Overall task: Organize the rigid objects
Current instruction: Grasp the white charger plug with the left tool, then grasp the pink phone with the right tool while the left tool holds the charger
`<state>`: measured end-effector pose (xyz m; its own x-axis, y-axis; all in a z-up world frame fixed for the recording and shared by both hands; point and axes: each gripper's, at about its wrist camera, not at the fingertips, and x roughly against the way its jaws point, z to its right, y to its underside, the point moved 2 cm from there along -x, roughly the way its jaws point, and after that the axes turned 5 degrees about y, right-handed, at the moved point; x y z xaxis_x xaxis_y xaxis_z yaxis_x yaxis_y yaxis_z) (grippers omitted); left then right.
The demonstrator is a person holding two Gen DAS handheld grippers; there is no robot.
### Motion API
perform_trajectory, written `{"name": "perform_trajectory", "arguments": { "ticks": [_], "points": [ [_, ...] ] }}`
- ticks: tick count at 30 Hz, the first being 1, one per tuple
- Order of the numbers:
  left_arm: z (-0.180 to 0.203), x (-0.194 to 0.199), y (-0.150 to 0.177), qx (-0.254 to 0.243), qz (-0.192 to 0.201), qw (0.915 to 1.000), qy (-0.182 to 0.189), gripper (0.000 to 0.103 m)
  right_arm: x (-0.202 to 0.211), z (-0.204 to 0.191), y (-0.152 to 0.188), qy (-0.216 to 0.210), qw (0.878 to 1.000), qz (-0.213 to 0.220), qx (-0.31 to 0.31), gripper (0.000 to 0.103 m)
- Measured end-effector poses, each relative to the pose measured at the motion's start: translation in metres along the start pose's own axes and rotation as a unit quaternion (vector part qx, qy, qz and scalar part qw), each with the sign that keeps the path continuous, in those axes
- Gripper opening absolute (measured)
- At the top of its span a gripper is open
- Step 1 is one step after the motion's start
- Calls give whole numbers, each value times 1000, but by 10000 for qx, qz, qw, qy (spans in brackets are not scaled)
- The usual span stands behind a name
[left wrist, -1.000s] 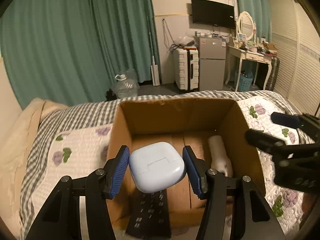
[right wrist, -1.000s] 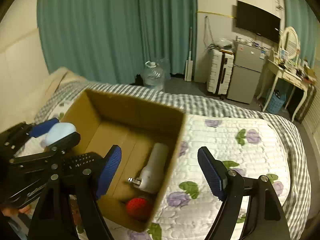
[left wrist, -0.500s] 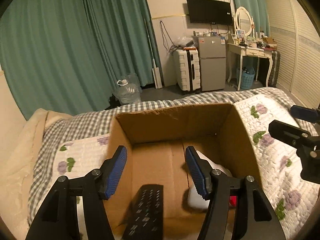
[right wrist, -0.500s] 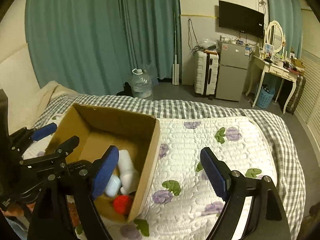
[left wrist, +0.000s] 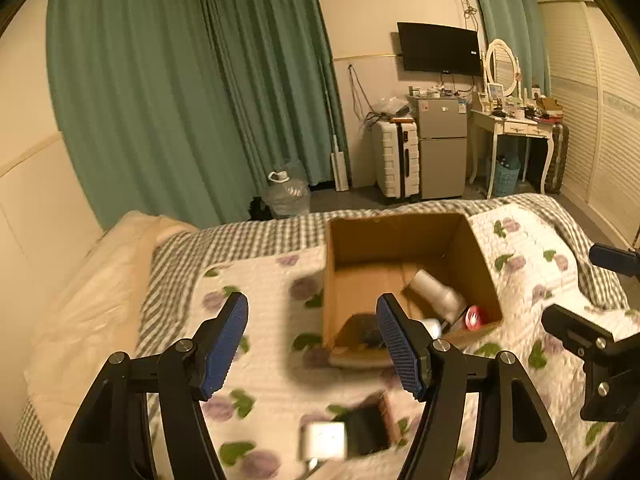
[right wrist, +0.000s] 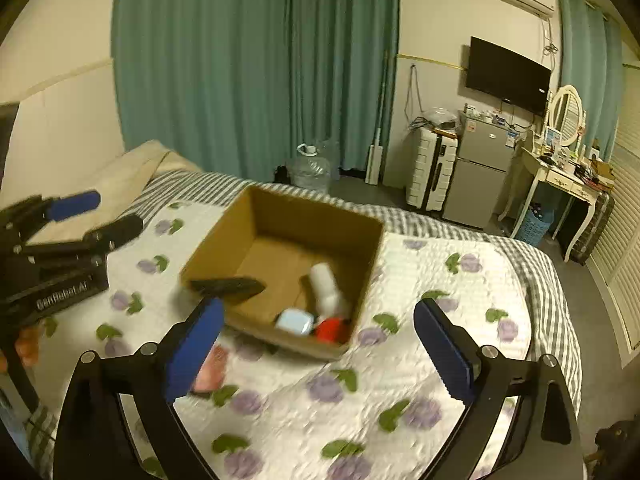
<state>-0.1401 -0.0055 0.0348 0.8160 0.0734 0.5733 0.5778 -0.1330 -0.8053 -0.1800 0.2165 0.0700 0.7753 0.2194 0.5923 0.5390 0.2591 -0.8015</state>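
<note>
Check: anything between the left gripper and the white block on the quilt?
Nothing visible. The left gripper is open and empty, and the white block lies uncovered on the quilt below it. A dark object lies right beside it; blur hides whether they touch.

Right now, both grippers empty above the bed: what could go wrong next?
1. The black remote lies across the brown cardboard box's near rim, half out; a nudge may tip it onto the quilt.
2. The small white block and dark flat item on the quilt are blurred in the left wrist view, so aiming the open left gripper may miss.
3. The soft floral quilt may let the box shift when bumped.
</note>
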Motion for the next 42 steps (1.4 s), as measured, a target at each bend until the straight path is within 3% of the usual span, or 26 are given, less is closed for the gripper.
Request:
{"name": "perform_trajectory", "arguments": {
  "ticks": [6, 12, 18, 25, 26, 27, 30, 37, 42],
  "points": [
    [-19, 0, 42, 248, -259, 9993, -52, 70, 2, -34, 32, -73, 9997, -223, 90, 99],
    [-8, -29, 101, 221, -759, 9967, 160, 70, -31, -59, 66, -143, 9975, -664, 216, 99],
    [14, -63, 155, -248, -1524, 9877, 251, 70, -59, -65, 87, -198, 9951, -948, 213, 99],
    [19, -82, 184, -276, -2066, 9777, 261, 65, -71, -59, 98, -278, 9933, -1116, 117, 99],
    [19, -81, 186, -289, -2077, 9774, 258, 46, -72, -58, 99, -295, 9932, -1119, 97, 99],
    [20, -80, 186, -285, -2085, 9772, 280, 37, -71, -57, 99, -309, 9932, -1117, 81, 99],
    [22, -68, 182, -180, -1966, 9792, 457, 25, -71, -58, 99, -385, 9930, -1115, 43, 99],
    [6, -42, 147, 220, -1349, 9901, 309, 22, -78, -74, 98, -559, 9920, -1126, 145, 99],
    [-14, -52, 123, 457, -1131, 9925, 85, 22, -95, -94, 98, -673, 9902, -1207, 203, 96]
  ]
}}
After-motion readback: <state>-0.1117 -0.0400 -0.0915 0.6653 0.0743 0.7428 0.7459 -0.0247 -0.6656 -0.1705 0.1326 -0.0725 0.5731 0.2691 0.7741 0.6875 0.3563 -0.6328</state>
